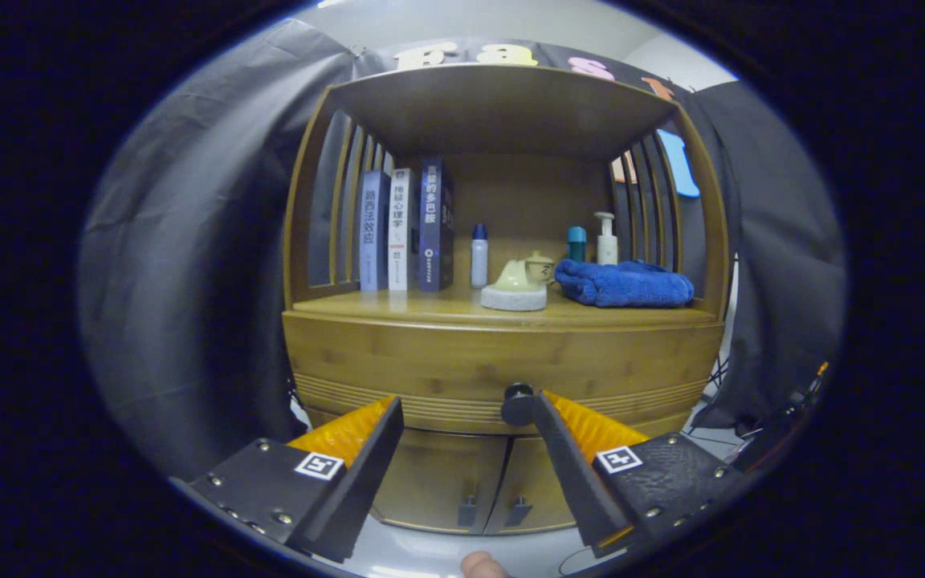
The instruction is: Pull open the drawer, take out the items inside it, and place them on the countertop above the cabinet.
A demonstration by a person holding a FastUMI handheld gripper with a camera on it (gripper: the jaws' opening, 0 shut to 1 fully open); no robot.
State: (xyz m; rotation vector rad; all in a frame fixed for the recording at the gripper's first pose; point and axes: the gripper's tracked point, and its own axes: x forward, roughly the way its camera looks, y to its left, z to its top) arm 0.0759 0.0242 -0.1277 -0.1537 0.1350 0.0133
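Drawer (503, 361) sits closed, its dark round knob (517, 404) touching the right finger's tip. Gripper (466, 405) fingers spread wide, holding nothing; blue towel (623, 283) on the countertop (430, 307) at one o'clock.

Wooden cabinet (503, 353), countertop (430, 307) recessed under an upper shelf board, slatted side walls. On the countertop: three books (406, 229) upright at the left rear; a small white bottle (479, 257) beside them; a pale teapot (520, 277) on a round grey coaster (513, 299) (centre front); folded blue towel (623, 283) at the right; a teal-capped bottle (576, 243) and a pump bottle (606, 239) behind the towel.
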